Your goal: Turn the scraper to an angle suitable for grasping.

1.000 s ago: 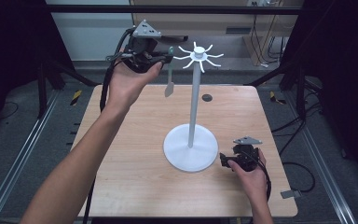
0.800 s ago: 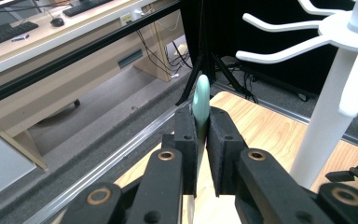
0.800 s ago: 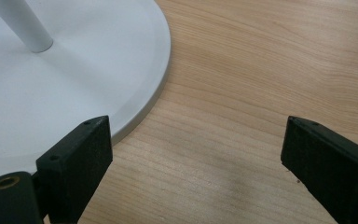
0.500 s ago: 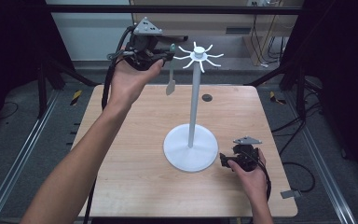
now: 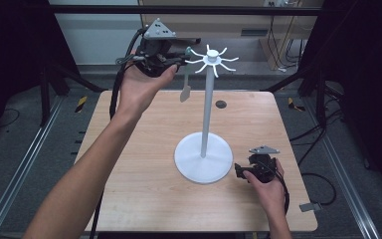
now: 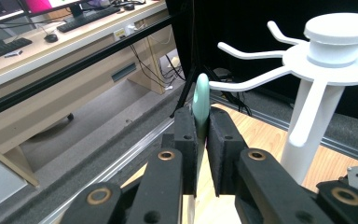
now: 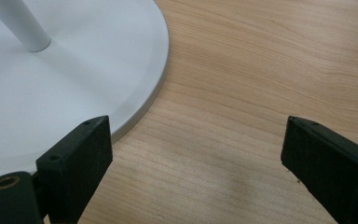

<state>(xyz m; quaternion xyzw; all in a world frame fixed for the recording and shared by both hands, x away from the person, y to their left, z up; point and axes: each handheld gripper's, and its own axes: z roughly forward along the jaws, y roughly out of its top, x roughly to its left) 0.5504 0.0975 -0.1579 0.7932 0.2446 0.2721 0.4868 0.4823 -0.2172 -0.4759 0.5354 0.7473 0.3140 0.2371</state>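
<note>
Above the wooden table (image 5: pixel 144 169), I am gripping the green utensil (image 6: pixel 200 100) in my left gripper (image 6: pixel 201 140), handle upright, just beside a stand hook (image 6: pixel 242 85); my right gripper (image 7: pixel 196 154) is resting wide open near the stand's base (image 7: pixel 74 88).

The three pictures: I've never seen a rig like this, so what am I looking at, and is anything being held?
A person holds a two-jaw tool in each hand. The high view looks down on a wooden table; the other two cameras ride on the tools. The left gripper, raised beside the hooks of a white stand, is shut on a pale green spatula that hangs down. The right gripper rests open on the table by the stand's base, holding nothing.
</note>
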